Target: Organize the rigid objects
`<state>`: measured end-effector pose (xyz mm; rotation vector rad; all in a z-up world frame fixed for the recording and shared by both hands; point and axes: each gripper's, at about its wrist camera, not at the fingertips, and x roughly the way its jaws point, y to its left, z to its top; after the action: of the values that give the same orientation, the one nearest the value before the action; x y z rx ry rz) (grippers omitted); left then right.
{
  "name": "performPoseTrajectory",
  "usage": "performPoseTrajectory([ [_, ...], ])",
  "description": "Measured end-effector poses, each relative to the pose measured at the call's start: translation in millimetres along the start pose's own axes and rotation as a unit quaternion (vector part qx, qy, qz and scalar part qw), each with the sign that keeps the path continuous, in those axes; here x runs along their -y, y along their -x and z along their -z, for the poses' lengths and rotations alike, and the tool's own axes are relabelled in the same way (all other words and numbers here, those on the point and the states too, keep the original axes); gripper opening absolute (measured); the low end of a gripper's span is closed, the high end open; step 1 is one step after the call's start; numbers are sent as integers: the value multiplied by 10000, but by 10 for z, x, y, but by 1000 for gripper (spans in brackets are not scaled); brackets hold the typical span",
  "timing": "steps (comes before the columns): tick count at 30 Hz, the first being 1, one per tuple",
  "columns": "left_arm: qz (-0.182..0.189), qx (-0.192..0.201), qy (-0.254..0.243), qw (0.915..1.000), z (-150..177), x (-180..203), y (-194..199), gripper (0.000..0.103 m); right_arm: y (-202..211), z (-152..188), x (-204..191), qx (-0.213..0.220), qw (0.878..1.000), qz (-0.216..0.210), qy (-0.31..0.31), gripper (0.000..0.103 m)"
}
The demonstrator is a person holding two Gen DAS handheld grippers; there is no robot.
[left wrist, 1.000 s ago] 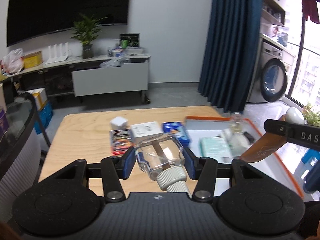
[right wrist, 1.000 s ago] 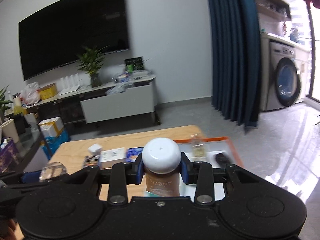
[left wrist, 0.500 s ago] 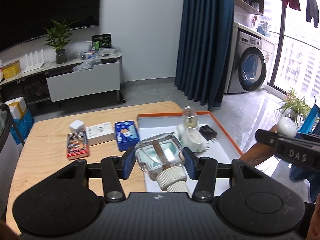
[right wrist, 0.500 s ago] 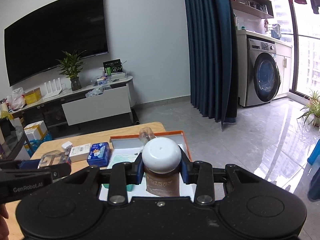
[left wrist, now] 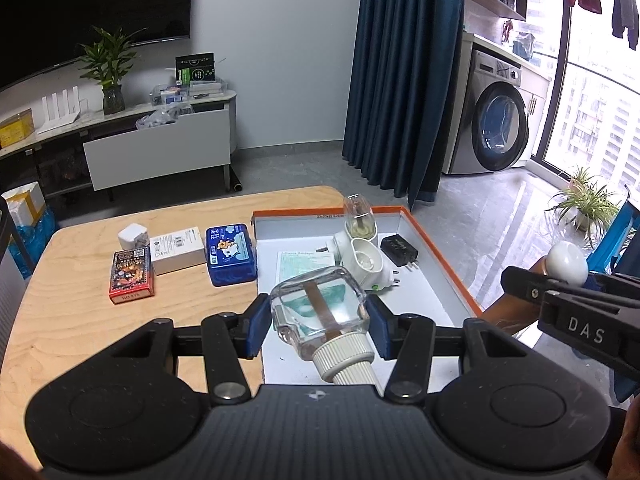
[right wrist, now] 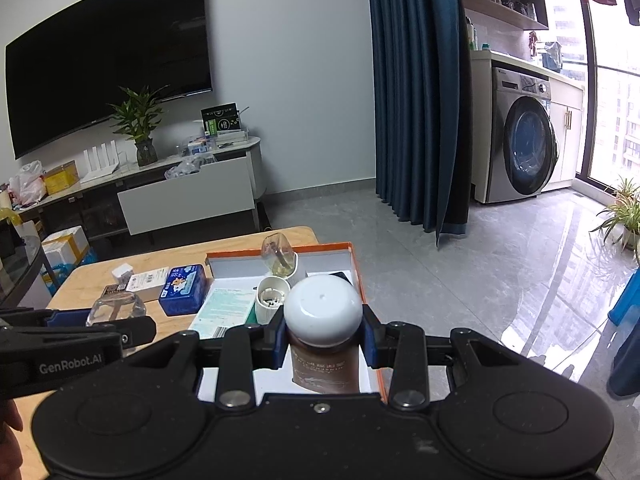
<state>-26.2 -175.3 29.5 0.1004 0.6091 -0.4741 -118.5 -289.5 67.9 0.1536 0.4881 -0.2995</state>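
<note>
left gripper (left wrist: 319,317) pinches a clear bottle (left wrist: 318,312) between its blue pads, ribbed white cap toward the camera, wick visible inside. right gripper (right wrist: 323,335) pinches a brown bottle (right wrist: 323,364) just under its white dome cap (right wrist: 323,309). both are held in the air over the near part of the tray (left wrist: 436,256).

surface: light wood table (left wrist: 80,312), rounded corners. past the left fingers and to their right sits the orange-rimmed white tray holding a paper sheet (left wrist: 304,260), two white plug-in units (left wrist: 366,258), one with a small glass bottle (left wrist: 356,212) standing in it, and a black plug (left wrist: 398,248) beside them. left of the tray, ahead of the left fingers: blue tin (left wrist: 230,254), white box (left wrist: 176,244), red card pack (left wrist: 131,274), small white cube (left wrist: 131,236), close together in a loose row.

room: grey tile floor, white wall, big dark tv (right wrist: 104,84), low tv bench (right wrist: 160,188) with a potted plant (right wrist: 138,124), router and clutter. dark blue curtain (right wrist: 416,92) ahead of the right fingers, washing machine (right wrist: 524,148) and shelves further right, window wall with plants (right wrist: 624,208) at the far right, clothes hanging above.
</note>
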Motion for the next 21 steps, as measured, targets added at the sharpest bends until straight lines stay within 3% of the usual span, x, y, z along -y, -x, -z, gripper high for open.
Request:
performPoseTrajectory([
  [17,29,-5,128,9999,16,38,26,52,-27,-28,-73,-121,9996,-67,232,44],
  [21,41,38,116,9999,0,48,37,41,-27,-37,-71,-123,9996,-68,233,44],
])
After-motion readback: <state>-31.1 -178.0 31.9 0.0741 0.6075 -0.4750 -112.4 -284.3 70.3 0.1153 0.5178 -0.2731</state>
